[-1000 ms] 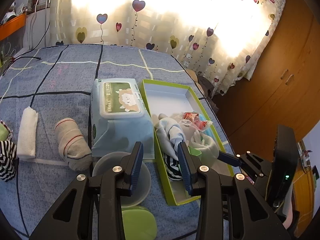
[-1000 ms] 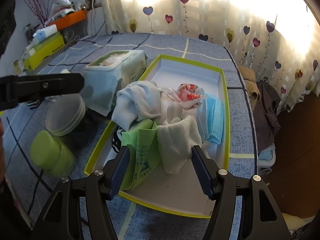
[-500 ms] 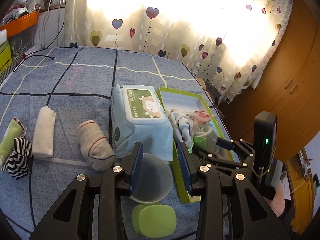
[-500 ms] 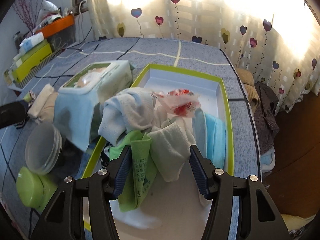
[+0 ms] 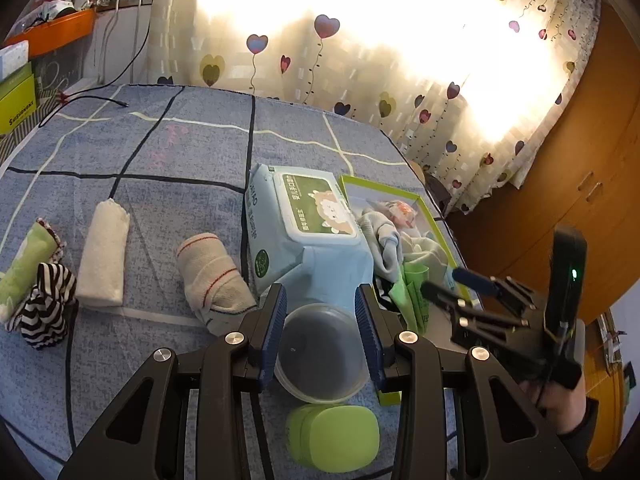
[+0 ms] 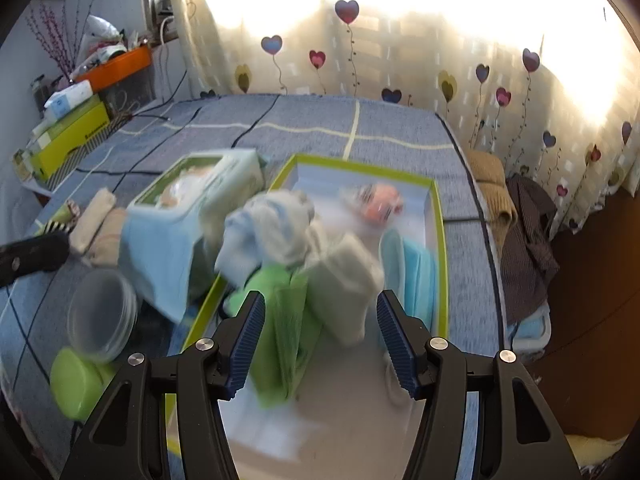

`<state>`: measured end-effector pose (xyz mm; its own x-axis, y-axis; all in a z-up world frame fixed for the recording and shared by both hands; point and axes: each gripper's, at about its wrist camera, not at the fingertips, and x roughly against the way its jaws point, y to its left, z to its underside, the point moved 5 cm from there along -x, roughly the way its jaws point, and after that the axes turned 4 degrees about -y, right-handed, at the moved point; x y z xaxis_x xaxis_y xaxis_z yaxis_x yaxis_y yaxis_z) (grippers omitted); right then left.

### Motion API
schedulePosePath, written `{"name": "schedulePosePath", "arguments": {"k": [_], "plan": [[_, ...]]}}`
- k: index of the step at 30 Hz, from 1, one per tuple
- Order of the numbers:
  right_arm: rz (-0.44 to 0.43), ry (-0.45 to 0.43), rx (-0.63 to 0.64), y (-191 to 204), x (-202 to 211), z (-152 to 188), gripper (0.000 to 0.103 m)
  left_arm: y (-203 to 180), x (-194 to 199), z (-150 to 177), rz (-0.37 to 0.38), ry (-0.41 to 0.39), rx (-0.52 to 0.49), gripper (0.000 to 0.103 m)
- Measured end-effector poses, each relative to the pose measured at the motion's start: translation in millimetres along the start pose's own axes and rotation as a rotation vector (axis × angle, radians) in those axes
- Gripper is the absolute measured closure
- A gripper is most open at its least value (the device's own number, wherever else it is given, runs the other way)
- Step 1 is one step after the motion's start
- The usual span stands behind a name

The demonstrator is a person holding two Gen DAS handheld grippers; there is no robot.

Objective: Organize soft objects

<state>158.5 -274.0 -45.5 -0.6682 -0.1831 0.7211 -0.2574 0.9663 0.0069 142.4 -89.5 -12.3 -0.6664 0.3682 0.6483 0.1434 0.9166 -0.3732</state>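
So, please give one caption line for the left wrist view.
Open left gripper above a clear bowl, wipes pack and green box beyond.

a home bedroom. blue checked bedsheet (image 5: 168,152) covers a bed. sheer curtain (image 5: 360,60) printed with heart balloons, backlit by a window. wooden wardrobe doors (image 5: 580,184) at right. clothes heaped (image 6: 520,220) beside the bed. cluttered orange tray (image 6: 116,66) and boxes along the wall. wet wipes pack (image 5: 304,224) and rolled socks (image 5: 212,276) on the sheet.

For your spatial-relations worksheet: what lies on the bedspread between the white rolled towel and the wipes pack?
In the left wrist view, one rolled beige sock with red stripes lies between the white rolled towel and the wipes pack.
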Motion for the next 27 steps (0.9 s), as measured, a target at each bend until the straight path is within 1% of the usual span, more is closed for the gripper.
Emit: {"name": "schedulePosePath", "arguments": {"k": [3, 5, 7, 8, 13, 15, 17, 23, 27], "plan": [[-0.014, 0.04, 0.006, 9, -2, 18, 0.045, -2, -3, 2, 0.009, 0.011, -0.003, 0.066], [-0.015, 0.059, 0.037, 16, -12, 21, 0.046, -3, -3, 2, 0.013, 0.011, -0.004, 0.066], [-0.013, 0.06, 0.039, 14, -23, 16, 0.057, -3, 0, 2, 0.012, 0.004, -0.004, 0.066], [-0.013, 0.063, 0.033, 12, -29, 13, 0.059, -2, 2, 2, 0.01, 0.0, -0.003, 0.066], [0.002, 0.059, 0.018, 0, -52, -10, 0.061, 5, 11, -3, -0.008, -0.026, 0.012, 0.066], [-0.013, 0.046, 0.009, -3, -54, -19, 0.061, 7, 12, -3, -0.009, -0.027, 0.016, 0.066], [-0.002, 0.046, 0.005, -4, -50, -22, 0.061, 7, 13, -3, -0.008, -0.027, 0.014, 0.066], [-0.006, 0.001, 0.002, -1, -6, -13, 0.06, 6, 18, -3, 0.004, -0.04, 0.009, 0.066], [0.003, -0.024, -0.044, -7, 23, -1, 0.054, 2, 23, 1, 0.025, -0.043, 0.0, 0.066]]}}
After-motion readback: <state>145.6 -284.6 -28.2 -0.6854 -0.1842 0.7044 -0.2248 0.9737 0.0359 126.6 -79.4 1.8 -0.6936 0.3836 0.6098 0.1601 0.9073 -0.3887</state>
